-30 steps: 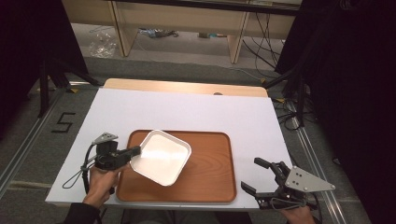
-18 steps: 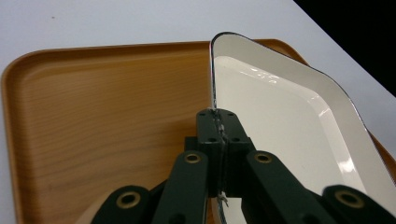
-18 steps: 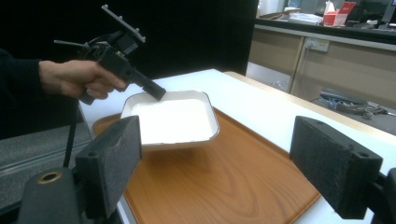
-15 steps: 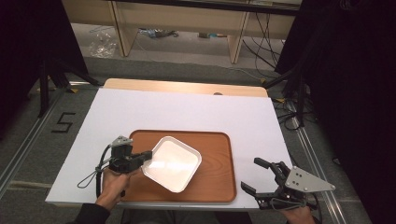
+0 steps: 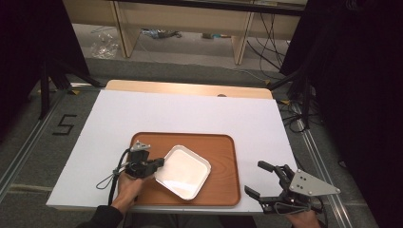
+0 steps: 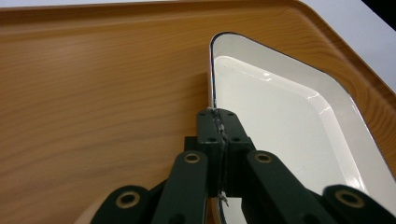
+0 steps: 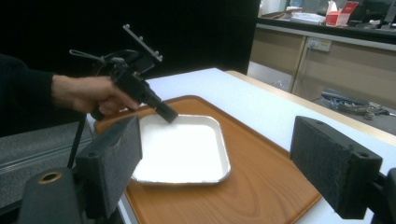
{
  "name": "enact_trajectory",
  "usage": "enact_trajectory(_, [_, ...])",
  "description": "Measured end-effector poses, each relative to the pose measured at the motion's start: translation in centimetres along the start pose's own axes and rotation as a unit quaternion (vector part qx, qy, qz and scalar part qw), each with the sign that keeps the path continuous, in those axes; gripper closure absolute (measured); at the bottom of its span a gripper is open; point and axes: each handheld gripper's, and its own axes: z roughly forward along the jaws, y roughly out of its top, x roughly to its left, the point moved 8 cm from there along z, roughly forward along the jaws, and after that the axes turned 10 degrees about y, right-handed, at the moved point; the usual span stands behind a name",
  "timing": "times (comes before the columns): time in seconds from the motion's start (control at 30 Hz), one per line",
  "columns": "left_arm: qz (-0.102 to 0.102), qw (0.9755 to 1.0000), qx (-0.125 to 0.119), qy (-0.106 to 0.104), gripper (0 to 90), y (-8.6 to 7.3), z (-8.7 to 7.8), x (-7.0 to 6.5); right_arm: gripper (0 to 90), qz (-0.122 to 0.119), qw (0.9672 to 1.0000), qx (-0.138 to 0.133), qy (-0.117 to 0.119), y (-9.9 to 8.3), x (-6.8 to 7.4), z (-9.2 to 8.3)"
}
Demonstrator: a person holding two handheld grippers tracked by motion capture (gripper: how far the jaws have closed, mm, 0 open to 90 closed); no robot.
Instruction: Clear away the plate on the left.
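Your left gripper [image 5: 159,164] is clamped on the rim of the white dish [image 5: 182,171], which lies on the wooden tray [image 5: 223,152]. Your right gripper [image 5: 259,179] gapes wide, holding nothing, at the table's [image 5: 190,111] near corner.

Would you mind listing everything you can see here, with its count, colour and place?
Square white dish with a raised rim: one, white, lying on the tray, turned cornerwise, its left edge pinched by the left gripper.
Rectangular wooden tray: one, orange-brown, on the near middle of the table.
White-topped table: one, white with a pale wood strip along its far edge.
Wooden shelving: pale wood, on the floor beyond the table.
Left gripper: one, black, jaws closed on the dish rim, at the tray's left side.
Left hand: one, holding that gripper.
Right gripper: one, black with a grey plate, jaws wide apart, off the table's near right corner.
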Motion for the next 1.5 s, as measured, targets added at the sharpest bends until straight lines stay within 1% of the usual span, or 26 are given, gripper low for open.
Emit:
enact_trajectory(0.03, [0.007, 1.0, 0.003, 0.0, 88.1, -0.1, 0.1, -0.2, 17.8, 0.012, 0.9999, 0.006, 0.003, -0.1, 0.2, 0.0])
enact_trajectory(0.1, [0.032, 0.9992, 0.022, 0.013, 87.9, -0.7, 0.2, -0.1, 17.8, 0.001, 1.0, 0.002, 0.002, -0.1, 0.0, 0.0])
enact_trajectory(0.13, [0.029, 0.999, 0.03, 0.015, 87.6, -0.8, 0.3, -0.1, 17.8, -0.001, 1.0, 0.001, 0.001, 0.0, 0.0, 0.0])
enact_trajectory(0.23, [0.054, 0.9972, 0.046, 0.023, 86.5, -1.3, 0.1, -0.2, 17.8, 0.0, 1.0, -0.001, 0.002, 0.0, 0.0, -0.1])
enact_trajectory(0.33, [0.058, 0.9966, 0.054, 0.021, 86.3, -1.5, -0.1, -0.4, 17.8, 0.0, 1.0, 0.0, 0.004, 0.0, 0.0, -0.1])
enact_trajectory(0.37, [0.059, 0.9962, 0.054, 0.035, 85.9, -1.6, 0.0, -0.4, 17.8, 0.0, 1.0, -0.001, 0.003, 0.0, 0.0, -0.1])
enact_trajectory(0.47, [0.072, 0.9947, 0.059, 0.044, 83.4, -2.1, -0.1, -0.5, 17.8, 0.0, 1.0, -0.001, 0.004, 0.0, 0.0, 0.0])
enact_trajectory(0.57, [0.074, 0.9942, 0.062, 0.047, 82.7, -2.4, -0.7, -0.3, 17.9, 0.0, 1.0, 0.003, 0.002, 0.0, 0.1, -0.2])
enact_trajectory(0.63, [0.08, 0.993, 0.077, 0.039, 81.9, -2.9, -1.2, -0.1, 17.9, 0.002, 1.0, 0.001, 0.001, 0.0, 0.0, -0.1])
enact_trajectory(0.7, [0.082, 0.9929, 0.075, 0.042, 80.9, -3.2, -1.4, -0.2, 17.9, 0.001, 1.0, 0.004, 0.0, 0.0, 0.0, -0.2])
enact_trajectory(0.73, [0.087, 0.9922, 0.076, 0.047, 80.4, -3.3, -1.6, -0.2, 17.9, 0.0, 1.0, 0.001, -0.002, 0.0, 0.0, -0.2])
enact_trajectory(0.77, [0.096, 0.9901, 0.089, 0.051, 79.9, -3.6, -2.0, -0.1, 17.9, 0.0, 1.0, 0.0, 0.003, 0.1, 0.0, -0.2])
enact_trajectory(0.8, [0.094, 0.9901, 0.088, 0.054, 79.4, -3.7, -2.1, -0.2, 17.9, -0.001, 1.0, 0.003, -0.001, 0.0, 0.0, -0.2])
enact_trajectory(0.83, [0.097, 0.9899, 0.09, 0.052, 79.1, -3.9, -2.2, -0.2, 17.9, 0.0, 1.0, 0.003, 0.0, -0.1, 0.0, -0.1])
enact_trajectory(0.9, [0.089, 0.9912, 0.083, 0.052, 78.9, -4.0, -2.3, -0.2, 17.9, 0.001, 1.0, 0.007, 0.001, -0.1, 0.0, -0.2])
enact_trajectory(0.93, [0.088, 0.991, 0.087, 0.051, 78.7, -4.1, -2.4, -0.2, 17.9, 0.001, 1.0, -0.001, 0.001, 0.0, 0.0, -0.1])
enact_trajectory(0.97, [0.078, 0.9919, 0.088, 0.047, 78.4, -4.2, -2.5, -0.5, 17.9, -0.001, 1.0, 0.0, 0.001, 0.0, 0.0, -0.1])
enact_trajectory(1.03, [0.082, 0.9905, 0.101, 0.045, 77.7, -4.5, -2.7, -0.9, 17.9, -0.001, 1.0, 0.004, -0.001, -0.1, 0.0, -0.1])
enact_trajectory(1.1, [0.099, 0.9882, 0.109, 0.043, 76.2, -4.8, -2.9, -1.5, 17.9, -0.002, 1.0, 0.002, 0.0, 0.0, 0.0, -0.1])
enact_trajectory(1.13, [0.096, 0.9887, 0.108, 0.041, 75.5, -4.8, -2.9, -1.8, 17.9, 0.002, 1.0, 0.0, 0.002, 0.0, 0.0, 0.0])
enact_trajectory(1.27, [0.116, 0.9864, 0.109, 0.041, 73.4, -5.0, -2.9, -2.3, 17.9, 0.0, 1.0, 0.006, 0.001, -0.1, 0.0, -0.1])
enact_trajectory(1.33, [0.113, 0.9863, 0.114, 0.04, 73.1, -5.1, -2.9, -2.5, 17.9, 0.001, 1.0, 0.004, 0.002, -0.1, 0.0, 0.0])
enact_trajectory(1.37, [0.11, 0.9873, 0.107, 0.042, 72.8, -5.1, -2.9, -2.6, 17.9, 0.003, 1.0, 0.008, 0.003, -0.2, 0.1, 0.0])
enact_trajectory(1.4, [0.121, 0.9849, 0.119, 0.039, 72.5, -5.2, -3.1, -2.6, 17.9, 0.001, 1.0, 0.003, 0.002, -0.1, 0.1, 0.0])
enact_trajectory(1.43, [0.115, 0.9857, 0.117, 0.037, 72.1, -5.2, -3.1, -2.8, 17.9, -0.001, 1.0, 0.007, 0.001, -0.1, 0.0, -0.1])
enact_trajectory(1.5, [0.121, 0.9847, 0.121, 0.032, 71.3, -5.2, -3.2, -2.9, 17.9, 0.001, 1.0, 0.003, 0.001, -0.1, 0.0, 0.0])
